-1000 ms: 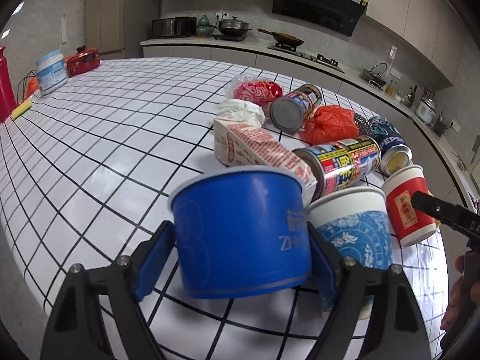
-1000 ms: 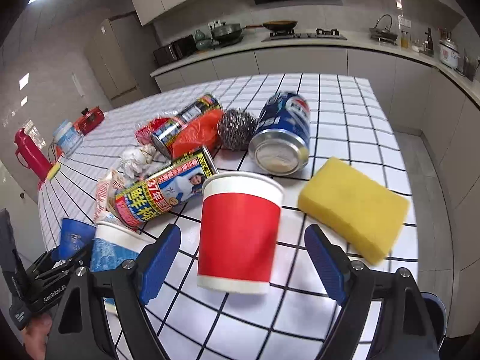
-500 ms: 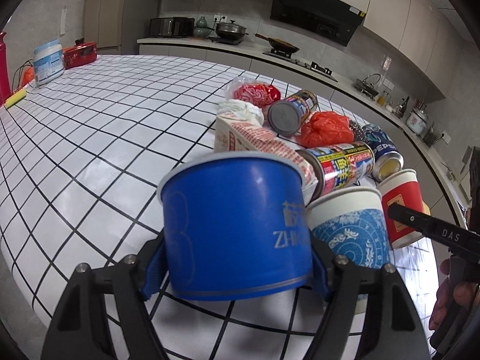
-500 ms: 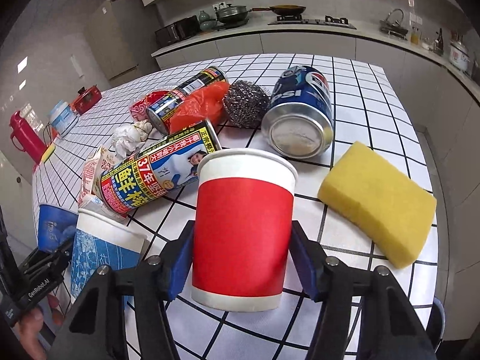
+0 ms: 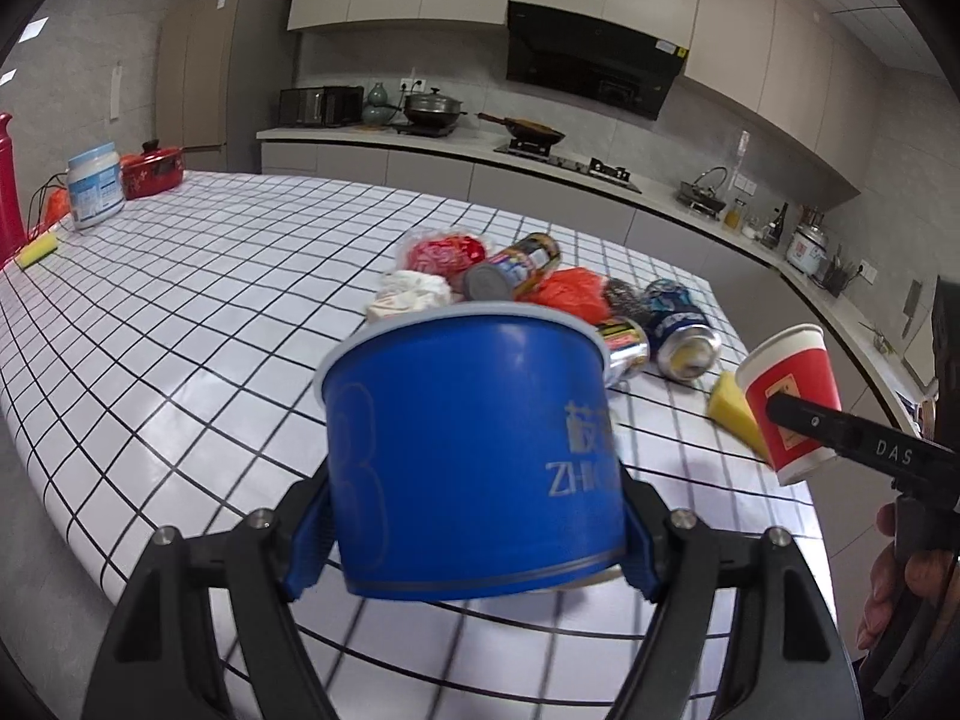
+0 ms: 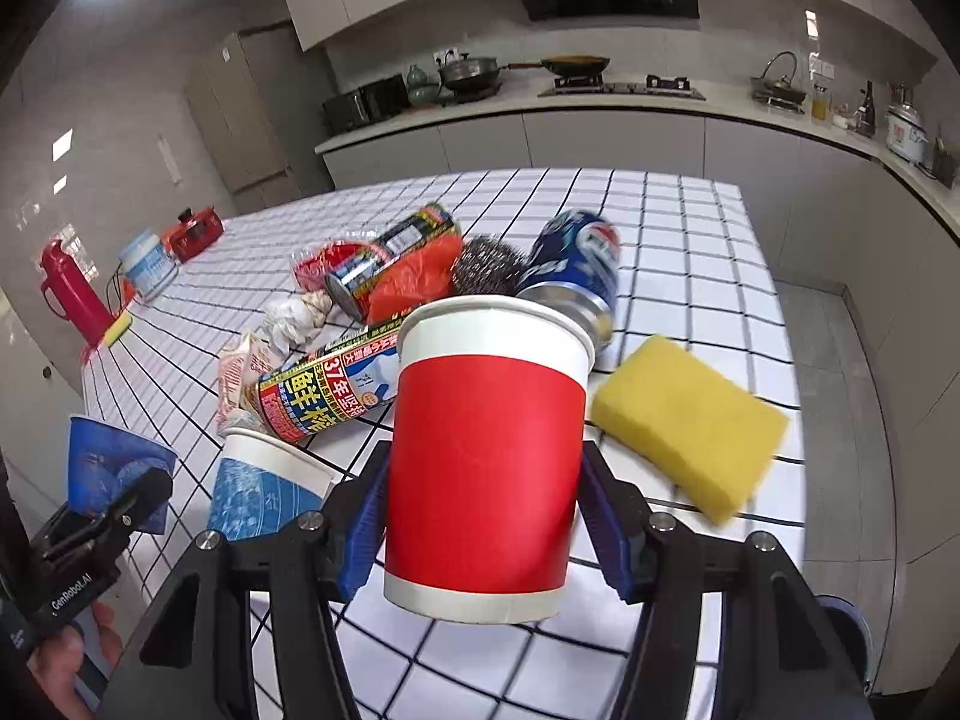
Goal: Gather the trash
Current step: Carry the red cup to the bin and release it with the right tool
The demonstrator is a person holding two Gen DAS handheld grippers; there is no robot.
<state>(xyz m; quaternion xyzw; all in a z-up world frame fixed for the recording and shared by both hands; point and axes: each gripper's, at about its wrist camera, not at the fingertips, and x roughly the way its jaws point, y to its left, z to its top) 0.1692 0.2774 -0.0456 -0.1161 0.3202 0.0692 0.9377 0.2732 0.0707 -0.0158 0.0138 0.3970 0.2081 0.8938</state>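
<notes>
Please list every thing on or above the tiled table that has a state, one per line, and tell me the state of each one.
Blue paper bowl: gripped by left gripper, lifted.
Red paper cup: gripped by right gripper, lifted.
Blue-patterned white paper cup: upright on table.
Blue soda can: lying on its side.
Long printed tin can: lying on its side.
Yellow sponge: lying flat.
White paper wad: crumpled.
</notes>
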